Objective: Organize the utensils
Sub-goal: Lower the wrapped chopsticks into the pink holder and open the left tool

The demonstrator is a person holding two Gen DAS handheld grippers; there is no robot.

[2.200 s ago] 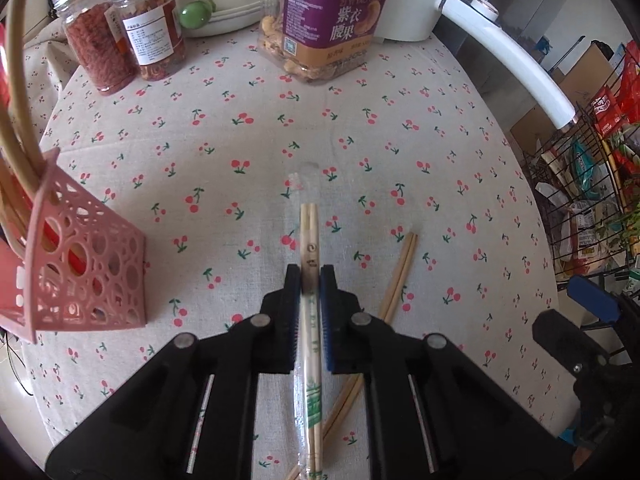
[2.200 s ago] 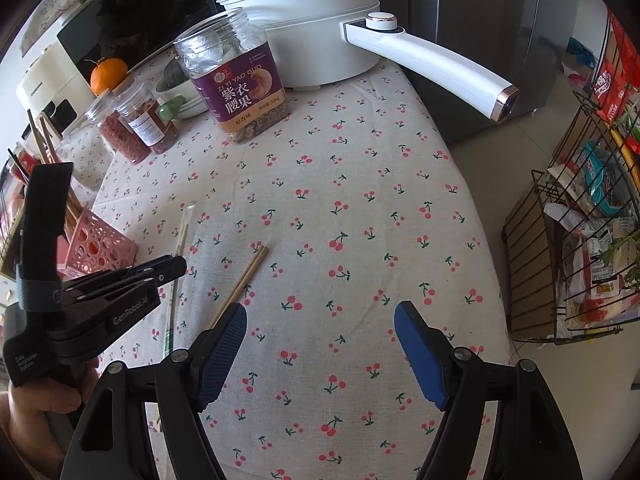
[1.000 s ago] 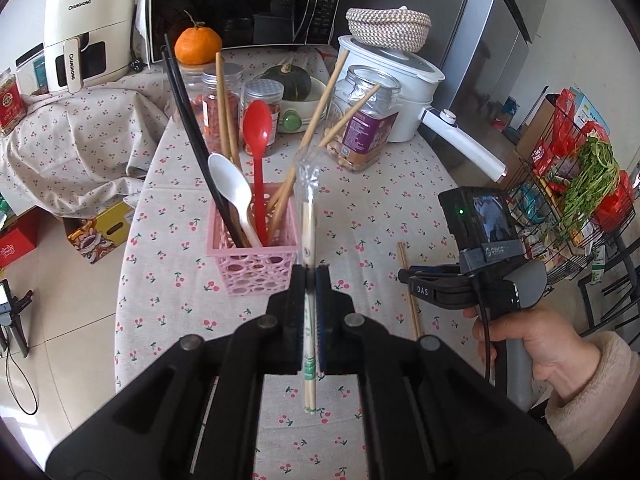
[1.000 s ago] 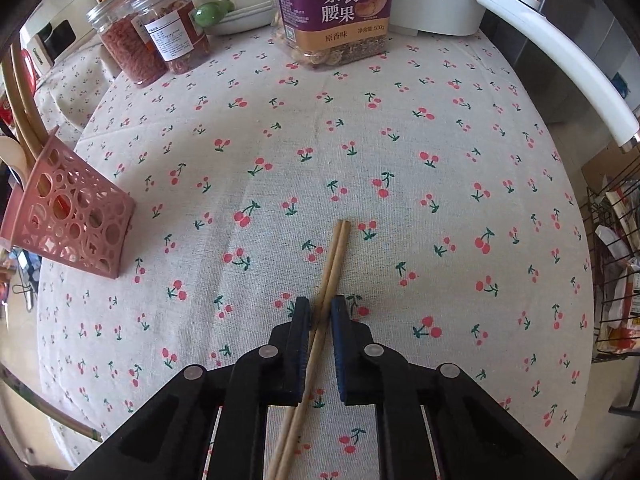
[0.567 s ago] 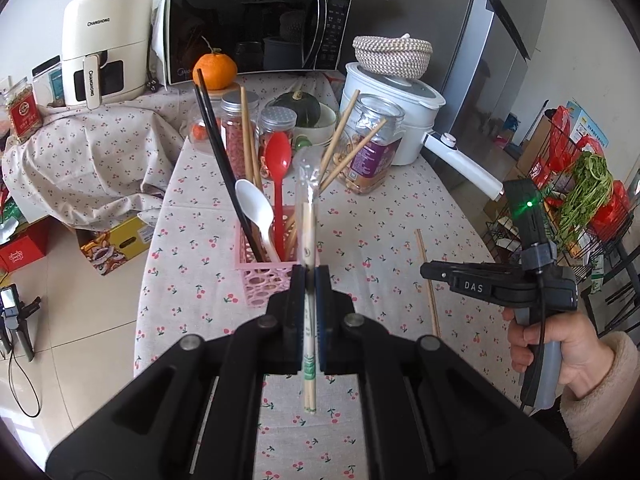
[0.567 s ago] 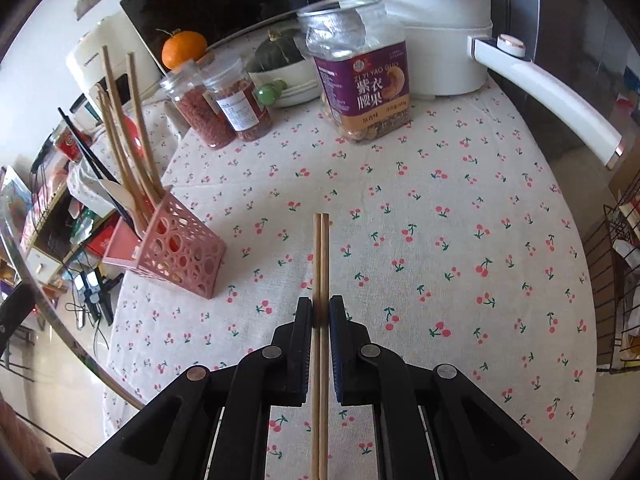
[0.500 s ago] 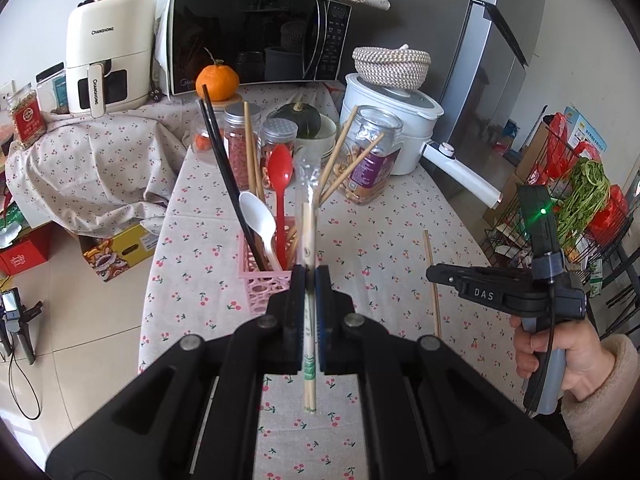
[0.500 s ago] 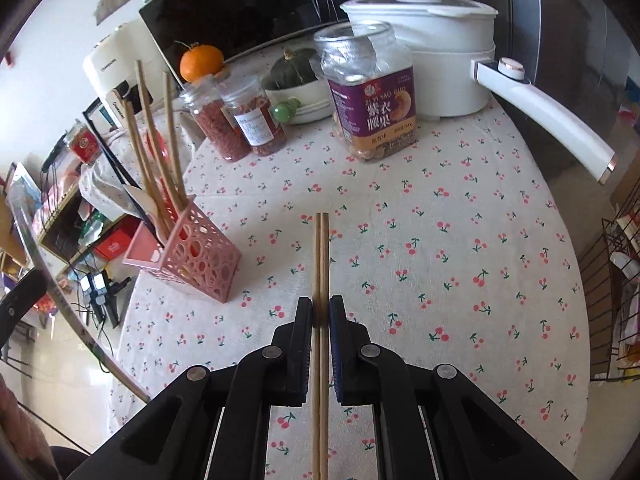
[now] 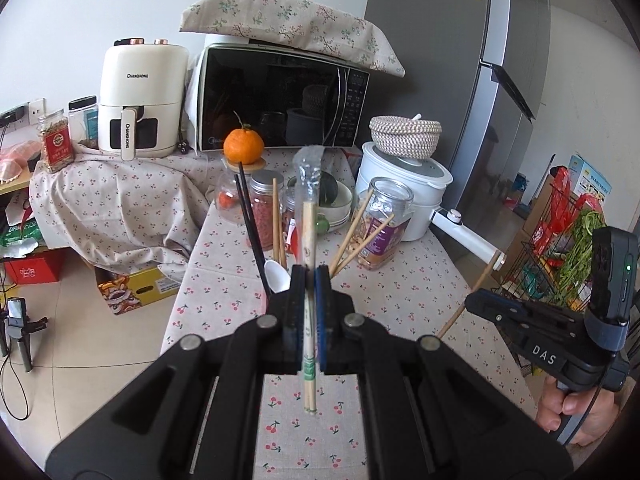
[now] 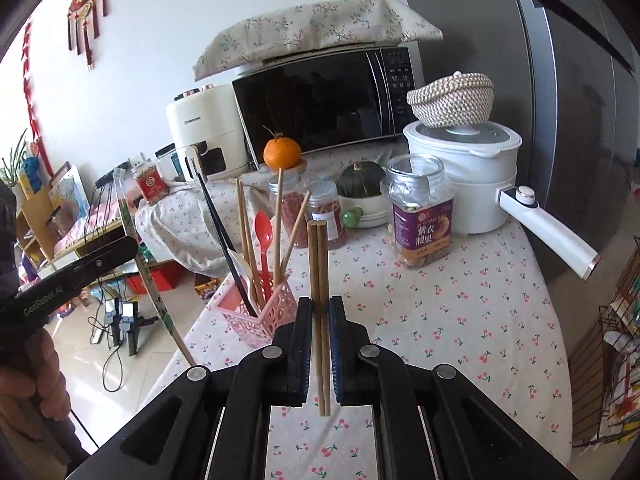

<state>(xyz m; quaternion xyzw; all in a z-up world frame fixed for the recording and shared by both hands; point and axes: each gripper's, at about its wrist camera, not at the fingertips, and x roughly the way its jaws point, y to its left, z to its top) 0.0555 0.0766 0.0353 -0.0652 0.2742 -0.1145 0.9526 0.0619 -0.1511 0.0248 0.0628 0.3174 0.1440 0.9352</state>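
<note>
Left claw (image 9: pixel 308 276) clamped on wrapped chopsticks (image 9: pixel 308 216), held upright above the worktop (image 9: pixel 224 280). Right claw (image 10: pixel 320 312) clamped on a bare wooden chopstick pair (image 10: pixel 318 264), also off the worktop. Pink perforated utensil basket (image 10: pixel 256 320) holds a red spoon (image 10: pixel 263 232), white spoon, black chopsticks (image 10: pixel 218 232) and wooden chopsticks.
</note>
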